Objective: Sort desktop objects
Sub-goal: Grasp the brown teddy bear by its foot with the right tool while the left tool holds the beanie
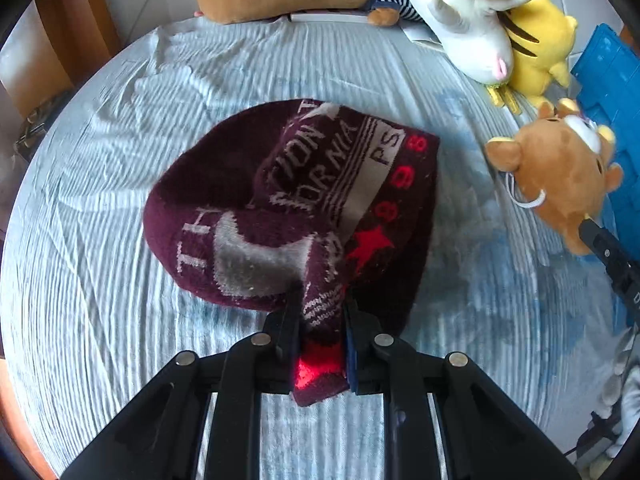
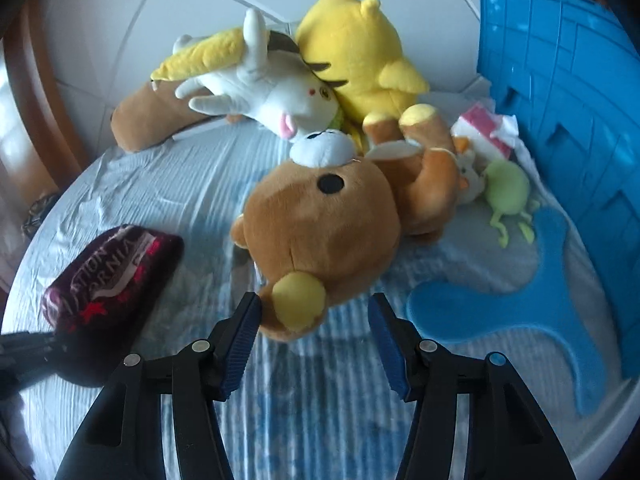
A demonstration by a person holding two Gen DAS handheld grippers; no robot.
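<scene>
A maroon knit hat with white lettering and red stars lies on the pale blue cloth. My left gripper is shut on its near edge, and a fold of the knit bunches between the pads. The right wrist view shows the same hat at the left with the left gripper behind it. A brown plush bear lies on its back, head towards me. My right gripper stands open around the bear's yellow ear, with a gap on the right side. The bear also shows at the right of the left wrist view.
Behind the bear lie a yellow plush, a white plush and a long brown plush. A blue plastic crate stands at the right. A small green toy and a pink-and-white packet lie beside it.
</scene>
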